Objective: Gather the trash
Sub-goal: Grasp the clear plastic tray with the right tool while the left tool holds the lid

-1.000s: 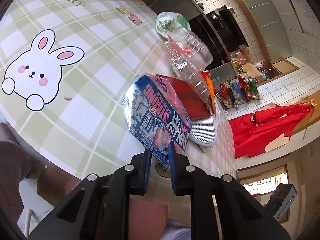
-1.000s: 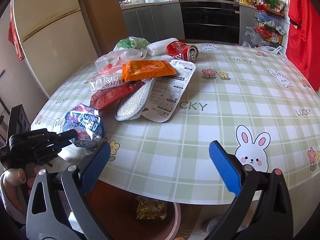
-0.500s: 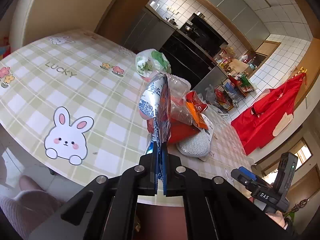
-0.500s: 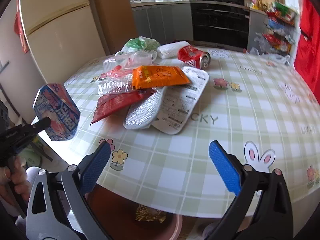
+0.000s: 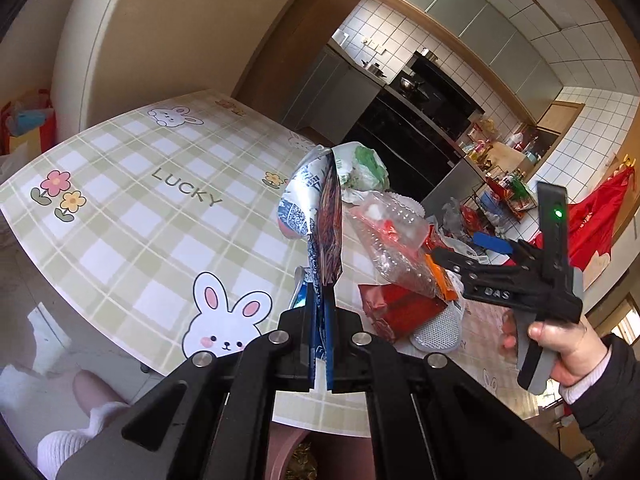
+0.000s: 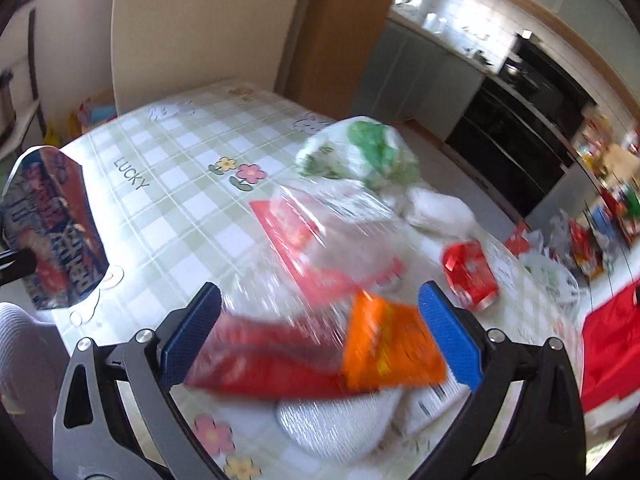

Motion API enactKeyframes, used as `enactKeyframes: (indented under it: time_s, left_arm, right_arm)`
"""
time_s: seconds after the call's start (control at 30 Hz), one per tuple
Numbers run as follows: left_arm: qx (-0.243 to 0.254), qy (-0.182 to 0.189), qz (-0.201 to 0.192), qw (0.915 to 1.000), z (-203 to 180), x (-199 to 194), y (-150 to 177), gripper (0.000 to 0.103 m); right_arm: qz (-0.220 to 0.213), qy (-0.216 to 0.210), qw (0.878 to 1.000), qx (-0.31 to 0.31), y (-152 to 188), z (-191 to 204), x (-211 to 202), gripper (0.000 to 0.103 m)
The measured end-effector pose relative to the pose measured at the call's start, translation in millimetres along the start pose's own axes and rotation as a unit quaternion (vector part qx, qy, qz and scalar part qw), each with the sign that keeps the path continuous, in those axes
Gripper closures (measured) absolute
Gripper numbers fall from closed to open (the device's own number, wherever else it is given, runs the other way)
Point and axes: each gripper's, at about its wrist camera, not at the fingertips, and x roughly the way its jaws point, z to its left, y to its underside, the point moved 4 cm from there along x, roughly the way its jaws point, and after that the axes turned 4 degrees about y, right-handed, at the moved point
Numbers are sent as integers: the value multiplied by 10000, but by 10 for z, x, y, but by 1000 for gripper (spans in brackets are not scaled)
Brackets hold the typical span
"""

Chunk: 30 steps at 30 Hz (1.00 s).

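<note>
My left gripper (image 5: 322,344) is shut on a blue and silver snack wrapper (image 5: 320,216), which hangs in the air above the table edge; the same snack wrapper (image 6: 52,232) shows at the far left of the right wrist view. My right gripper (image 6: 320,336) stands open over the trash pile, its blue pads straddling a red packet (image 6: 264,360) and an orange packet (image 6: 388,344) without touching them. A crushed clear bottle (image 5: 392,240) and a red can (image 6: 468,272) lie in the pile. The right gripper (image 5: 472,248) also appears in the left wrist view, held by a hand.
A green and white plastic bag (image 6: 360,152) and white crumpled paper (image 6: 436,208) sit behind the pile. A white mesh insole (image 6: 340,420) lies under the packets. The checked tablecloth (image 5: 160,200) spreads to the left. A pink bin rim (image 5: 288,452) shows below the table edge.
My left gripper closed on the snack wrapper and lifted it off the table. My right gripper swept left over the trash pile, rolling as it went; its view is now blurred.
</note>
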Motion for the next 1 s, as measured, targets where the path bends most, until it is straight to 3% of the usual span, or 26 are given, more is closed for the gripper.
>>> enactKeyframes:
  time_s: [0.13,0.3,0.53,0.6,0.77,1.0]
  left_arm:
    - [-95,-30,-83,9999,142,2,-69,100]
    - [-236,-51,-206,9995,309,-26,-145,100]
    - [-368,-12,-258,9990,435,-52,-150,100]
    - [-352,-24,-263,9990,438,-55,-145,100]
    - [-384,-8,-271,9989,422,-66,-125,100]
    - [-229,47,-334,9992,295,-117,-128,100]
  right_arm:
    - [351,361,9980,-371,-304,259,417,6]
    - [812,914,9874,-1009,-412,468,808,6]
    - [1182,1111,9833,-826,-491,430,1088,6]
    - [1208,1034,9849,-692,-521,376,1067,10]
    - [1131,1062,9850,-751,-563,273,927,41]
    - [765,674,9942,-333,-539,37,520,46]
